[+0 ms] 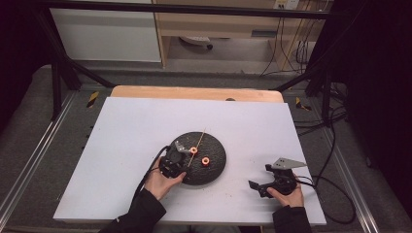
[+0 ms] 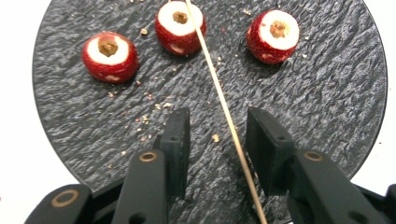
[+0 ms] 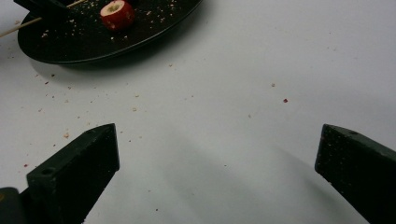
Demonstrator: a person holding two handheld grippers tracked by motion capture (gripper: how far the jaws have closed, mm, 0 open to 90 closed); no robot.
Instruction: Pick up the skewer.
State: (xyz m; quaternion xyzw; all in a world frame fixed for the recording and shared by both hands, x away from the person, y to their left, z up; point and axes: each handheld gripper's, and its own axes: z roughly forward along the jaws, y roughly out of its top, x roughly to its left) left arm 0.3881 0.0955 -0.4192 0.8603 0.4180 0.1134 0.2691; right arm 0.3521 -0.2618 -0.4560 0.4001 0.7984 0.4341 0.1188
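Left tongs [image 2: 218, 140] straddle the skewer [image 2: 219, 93] on plate [image 2: 327, 116].

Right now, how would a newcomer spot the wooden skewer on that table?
Find the round black slate plate on the white table. The skewer is the thin pale stick lying across it, passing between the open left gripper. Its neighbours are stubby red cored fruits; it alone is long and straight.

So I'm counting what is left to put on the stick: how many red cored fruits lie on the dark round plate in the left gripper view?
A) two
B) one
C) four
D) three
D: three red fruits with white cored tops lie on the dark plate, one at left, one in the middle behind the skewer, one at right.
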